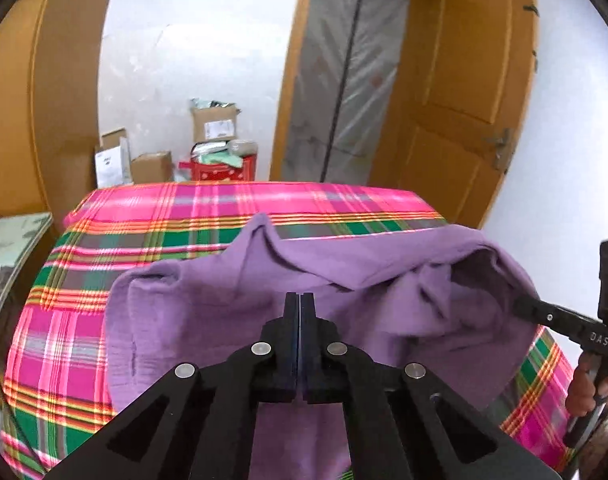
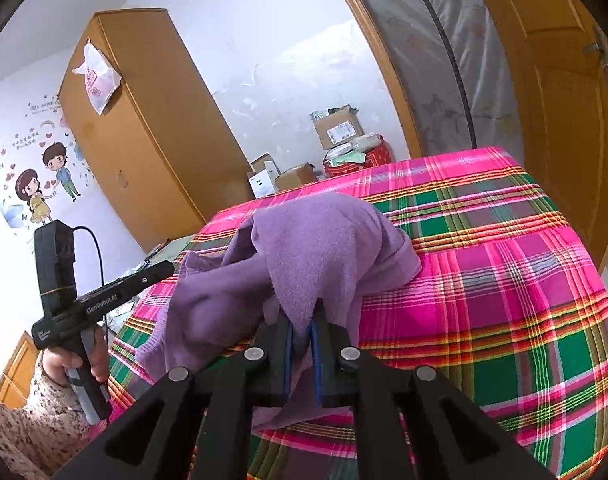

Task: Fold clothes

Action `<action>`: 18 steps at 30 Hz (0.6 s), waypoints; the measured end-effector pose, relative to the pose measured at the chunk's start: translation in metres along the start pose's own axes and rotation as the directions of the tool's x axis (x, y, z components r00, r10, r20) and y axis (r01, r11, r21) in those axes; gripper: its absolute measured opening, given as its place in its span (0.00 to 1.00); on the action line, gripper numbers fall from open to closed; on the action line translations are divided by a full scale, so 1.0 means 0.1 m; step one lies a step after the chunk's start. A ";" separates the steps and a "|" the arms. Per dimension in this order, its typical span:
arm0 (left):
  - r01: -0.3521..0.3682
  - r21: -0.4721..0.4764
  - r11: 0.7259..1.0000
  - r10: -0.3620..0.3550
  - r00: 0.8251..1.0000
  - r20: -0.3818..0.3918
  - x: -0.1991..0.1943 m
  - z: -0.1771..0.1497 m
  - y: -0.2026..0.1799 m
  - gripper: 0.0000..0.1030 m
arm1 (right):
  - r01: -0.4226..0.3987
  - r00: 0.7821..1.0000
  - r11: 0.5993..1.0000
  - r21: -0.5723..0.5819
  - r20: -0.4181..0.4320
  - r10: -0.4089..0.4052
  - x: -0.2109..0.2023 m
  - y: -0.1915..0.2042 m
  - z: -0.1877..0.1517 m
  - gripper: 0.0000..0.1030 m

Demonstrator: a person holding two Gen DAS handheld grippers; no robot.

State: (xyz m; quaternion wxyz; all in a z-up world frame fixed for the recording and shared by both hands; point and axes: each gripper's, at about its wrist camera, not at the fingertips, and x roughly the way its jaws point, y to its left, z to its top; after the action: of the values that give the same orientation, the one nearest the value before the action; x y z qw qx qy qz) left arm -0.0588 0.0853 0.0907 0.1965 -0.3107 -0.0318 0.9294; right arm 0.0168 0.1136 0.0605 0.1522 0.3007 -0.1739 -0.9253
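Note:
A purple garment (image 1: 208,312) lies bunched on a bed with a pink and green plaid sheet (image 1: 184,216). My left gripper (image 1: 300,298) is shut just above the garment's near part, its pads pressed together with no cloth showing between them. In the right wrist view the left gripper (image 2: 166,269) meets the garment's left edge. My right gripper (image 2: 302,320) is shut on a fold of the purple garment (image 2: 315,240), which rises in a peak from its blue pads. From the left wrist view the right gripper (image 1: 521,305) reaches into the raised right side.
A wooden wardrobe (image 2: 144,140) stands left of the bed. Cardboard boxes (image 1: 214,124) and a red container (image 1: 224,168) sit on the floor beyond the far edge. An open wooden door (image 1: 463,80) is at the right. A person's hand (image 2: 88,360) holds the left gripper's handle.

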 end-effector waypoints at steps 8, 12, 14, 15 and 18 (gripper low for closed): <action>0.083 0.077 0.994 -0.080 0.996 -0.049 0.08 -0.10 -0.25 0.57 | 0.005 1.000 1.000 -0.004 -0.003 -0.005 0.00 0.03 -0.02 0.08; 0.141 0.154 0.978 -0.131 0.989 -0.072 0.07 -0.14 -0.46 0.64 | 0.005 1.000 1.000 0.000 -0.005 -0.005 0.01 0.01 -0.01 0.09; 0.128 0.192 0.973 -0.113 0.990 -0.085 0.09 -0.16 -0.55 0.65 | 0.005 1.000 1.000 0.002 -0.005 -0.005 0.01 0.00 -0.02 0.09; 0.132 0.200 0.971 -0.115 0.989 -0.092 0.11 -0.17 -0.57 0.65 | 0.003 1.000 1.000 0.004 -0.003 -0.003 0.01 0.00 -0.02 0.09; 0.149 0.206 0.967 -0.124 0.984 -0.131 0.17 -0.21 -0.62 0.65 | -0.001 1.000 1.000 0.008 -0.003 0.001 0.02 -0.01 -0.02 0.09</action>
State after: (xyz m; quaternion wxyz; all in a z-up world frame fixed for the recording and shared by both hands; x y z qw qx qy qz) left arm -0.0374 0.1475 0.0755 0.2939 -0.3387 0.0590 0.8919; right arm 0.0169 0.1131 0.0575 0.1518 0.3024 -0.1774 -0.9242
